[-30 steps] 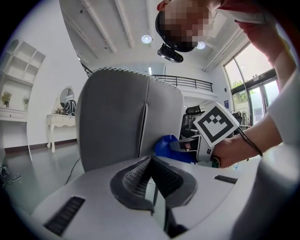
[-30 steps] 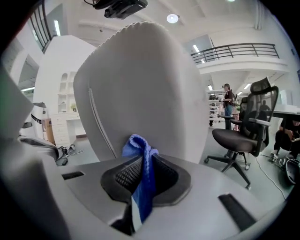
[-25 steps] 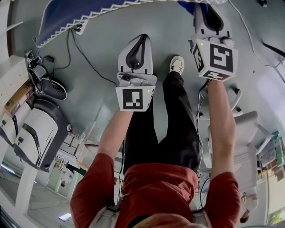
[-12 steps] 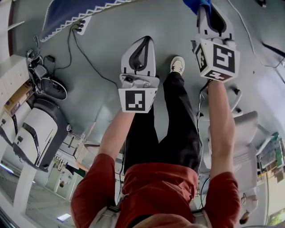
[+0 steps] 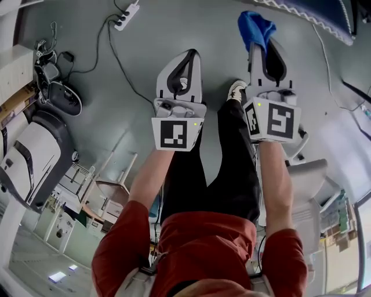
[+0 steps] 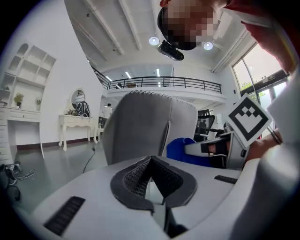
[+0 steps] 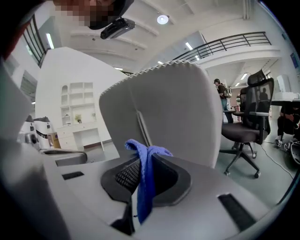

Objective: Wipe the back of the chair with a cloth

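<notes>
A blue cloth [image 5: 255, 28] hangs from the tip of my right gripper [image 5: 264, 45], which is shut on it. In the right gripper view the cloth [image 7: 145, 178] drapes between the jaws, and the grey chair back [image 7: 173, 108] with its zigzag top edge stands close ahead. My left gripper [image 5: 185, 57] is held beside the right one, shut with nothing in it. Its own view shows the jaws [image 6: 151, 161] closed and the chair back [image 6: 140, 126] ahead. In the head view the chair back [image 5: 316, 14] shows at the top right corner.
A power strip [image 5: 127, 14] with cables lies on the grey floor at upper left. A white machine [image 5: 35, 156] stands at left, a white office chair [image 5: 307, 191] at right. A black office chair [image 7: 248, 122] stands further right of the chair back.
The chair back has shifted from the head view's top left to its top right. The right gripper sits lower in the frame and the blue cloth now shows fully.
</notes>
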Demonstrator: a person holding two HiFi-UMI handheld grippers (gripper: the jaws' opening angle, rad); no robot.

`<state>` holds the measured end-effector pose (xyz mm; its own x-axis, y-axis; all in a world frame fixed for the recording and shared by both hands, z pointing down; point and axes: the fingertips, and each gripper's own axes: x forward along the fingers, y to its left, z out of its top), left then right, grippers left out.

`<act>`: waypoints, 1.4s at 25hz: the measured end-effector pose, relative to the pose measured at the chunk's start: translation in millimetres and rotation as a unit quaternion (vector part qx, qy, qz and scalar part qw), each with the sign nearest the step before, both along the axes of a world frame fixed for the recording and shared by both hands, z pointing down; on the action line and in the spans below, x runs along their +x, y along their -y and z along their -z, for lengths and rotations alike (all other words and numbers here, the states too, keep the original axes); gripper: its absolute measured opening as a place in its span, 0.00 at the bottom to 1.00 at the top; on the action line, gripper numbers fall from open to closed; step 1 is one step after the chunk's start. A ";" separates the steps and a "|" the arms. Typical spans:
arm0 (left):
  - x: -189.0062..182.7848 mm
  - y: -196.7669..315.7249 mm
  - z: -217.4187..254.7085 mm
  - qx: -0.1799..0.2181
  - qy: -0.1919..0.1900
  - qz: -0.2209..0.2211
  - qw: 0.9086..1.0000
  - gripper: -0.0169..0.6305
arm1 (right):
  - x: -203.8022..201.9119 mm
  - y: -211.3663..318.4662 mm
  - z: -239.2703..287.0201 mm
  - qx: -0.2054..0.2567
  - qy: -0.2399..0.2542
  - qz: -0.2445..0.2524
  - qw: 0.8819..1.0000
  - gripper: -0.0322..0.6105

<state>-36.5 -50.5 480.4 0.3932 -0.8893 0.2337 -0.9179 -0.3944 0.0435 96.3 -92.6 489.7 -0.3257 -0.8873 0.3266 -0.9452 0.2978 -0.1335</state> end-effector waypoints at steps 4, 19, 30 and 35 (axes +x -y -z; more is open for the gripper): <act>-45.6 -2.8 15.5 0.000 0.012 0.022 1.000 0.05 | -61.1 -10.6 28.1 0.015 0.009 0.036 0.999 0.13; -125.4 -25.2 30.1 0.015 0.013 0.039 0.999 0.05 | -167.0 10.6 81.1 0.047 0.005 0.077 0.996 0.13; -116.5 -25.2 22.0 0.002 0.013 0.013 1.000 0.05 | -159.0 46.0 98.3 0.051 0.021 0.048 0.997 0.13; -100.2 -25.2 25.0 0.000 0.015 0.003 1.000 0.05 | -148.9 39.7 101.9 0.051 0.024 0.056 0.997 0.13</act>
